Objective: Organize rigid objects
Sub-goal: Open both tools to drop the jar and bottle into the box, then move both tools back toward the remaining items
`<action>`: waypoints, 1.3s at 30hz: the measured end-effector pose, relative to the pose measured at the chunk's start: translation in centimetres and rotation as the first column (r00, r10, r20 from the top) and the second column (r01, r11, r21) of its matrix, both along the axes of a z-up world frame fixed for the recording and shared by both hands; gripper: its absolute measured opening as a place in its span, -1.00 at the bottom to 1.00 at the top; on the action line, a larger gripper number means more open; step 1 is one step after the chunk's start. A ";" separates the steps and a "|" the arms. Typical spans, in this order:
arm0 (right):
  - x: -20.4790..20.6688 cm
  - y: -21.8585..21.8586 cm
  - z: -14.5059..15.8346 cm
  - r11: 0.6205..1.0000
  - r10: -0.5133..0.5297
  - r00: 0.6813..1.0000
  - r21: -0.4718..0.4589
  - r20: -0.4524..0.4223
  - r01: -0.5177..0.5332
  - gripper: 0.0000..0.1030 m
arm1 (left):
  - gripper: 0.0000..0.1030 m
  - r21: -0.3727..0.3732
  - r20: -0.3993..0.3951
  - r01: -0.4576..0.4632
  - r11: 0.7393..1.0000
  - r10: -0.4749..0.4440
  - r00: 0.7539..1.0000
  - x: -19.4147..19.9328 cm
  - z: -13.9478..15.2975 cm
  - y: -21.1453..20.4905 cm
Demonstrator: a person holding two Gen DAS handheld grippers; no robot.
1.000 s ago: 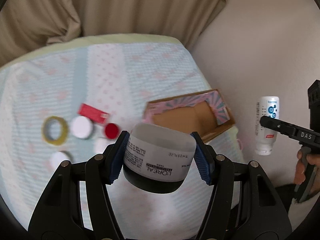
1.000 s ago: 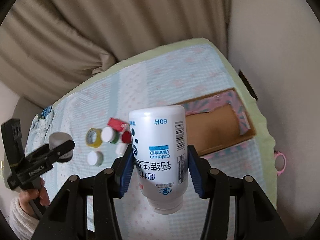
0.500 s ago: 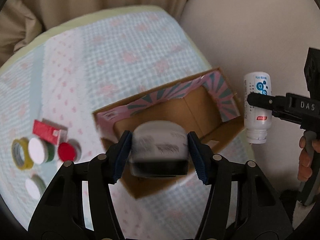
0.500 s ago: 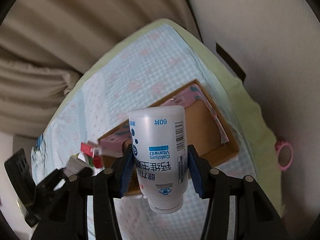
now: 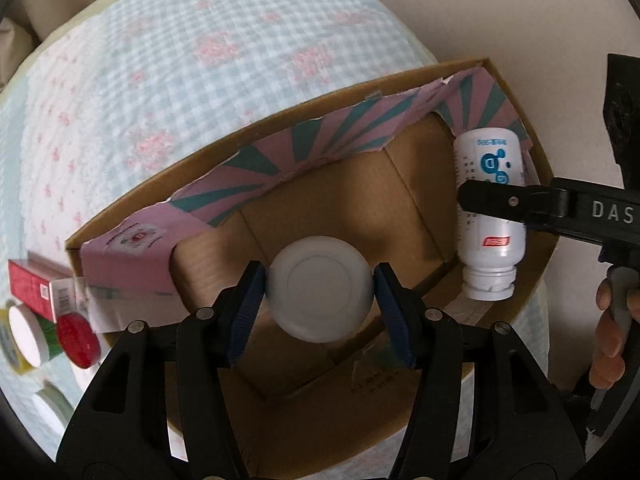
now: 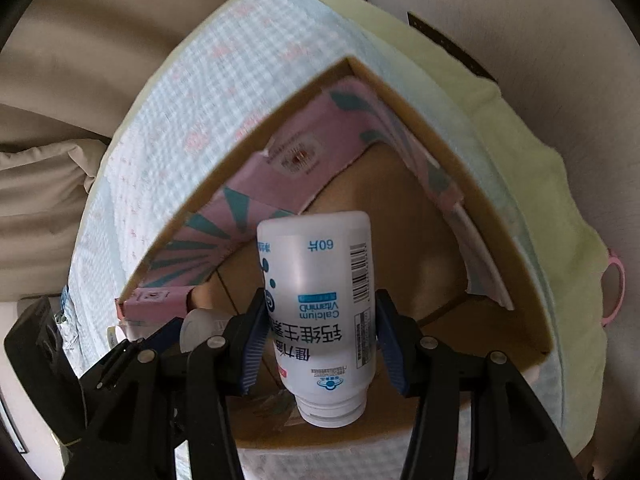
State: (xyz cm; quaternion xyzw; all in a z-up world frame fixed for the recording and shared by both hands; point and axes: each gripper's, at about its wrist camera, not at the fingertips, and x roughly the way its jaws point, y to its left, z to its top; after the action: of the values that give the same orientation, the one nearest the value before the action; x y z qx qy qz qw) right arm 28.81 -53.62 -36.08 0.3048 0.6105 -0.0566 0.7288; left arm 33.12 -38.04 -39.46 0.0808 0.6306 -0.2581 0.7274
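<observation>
My left gripper (image 5: pixel 320 302) is shut on a white round jar (image 5: pixel 320 288), held over the open cardboard box (image 5: pixel 280 128) with pink and teal flaps; I see the jar's flat round end. My right gripper (image 6: pixel 320 338) is shut on a white calcium vitamin bottle (image 6: pixel 320 300), neck toward me, also over the box (image 6: pixel 400 96). In the left wrist view the bottle (image 5: pixel 490 212) and the right gripper's finger sit at the box's right end. In the right wrist view the jar (image 6: pixel 198 326) and left gripper show at lower left.
Left of the box on the checked cloth lie a red carton (image 5: pixel 38 290), a red cap (image 5: pixel 78 340), a white-lidded green jar (image 5: pixel 30 334) and another white lid (image 5: pixel 50 410). A wall is right of the table; curtains hang behind it.
Both grippers moved right and down from above the cloth to over the box, carrying the jar and the bottle. The jar now points end-on at the left camera.
</observation>
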 end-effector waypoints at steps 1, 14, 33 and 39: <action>0.1 -0.2 -0.4 1.000 -0.007 1.000 0.008 -0.006 0.007 -0.09 | 0.03 0.003 -0.001 0.001 1.000 -0.001 1.000 0.1 -0.1 -0.2; -0.8 -1.1 0.7 0.998 -0.025 1.000 -0.050 0.019 0.026 1.00 | 0.99 0.039 0.044 -0.006 0.999 0.005 0.999 -0.1 2.1 1.2; -6.0 1.4 8.6 0.982 0.051 0.985 -0.188 0.163 -0.019 1.00 | 0.99 0.004 0.163 -0.073 0.997 0.071 0.984 -6.8 11.7 5.8; -8.9 4.3 13.8 0.963 0.136 0.965 -0.260 0.222 -0.075 1.00 | 0.99 -0.018 0.245 -0.138 0.990 0.138 0.960 -10.6 17.7 10.0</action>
State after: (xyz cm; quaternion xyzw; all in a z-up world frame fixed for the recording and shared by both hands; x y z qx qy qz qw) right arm 19.95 -49.34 -22.27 0.1821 0.5222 -0.0569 0.8312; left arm 22.51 -28.01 -21.79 0.0676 0.5396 -0.1952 0.8162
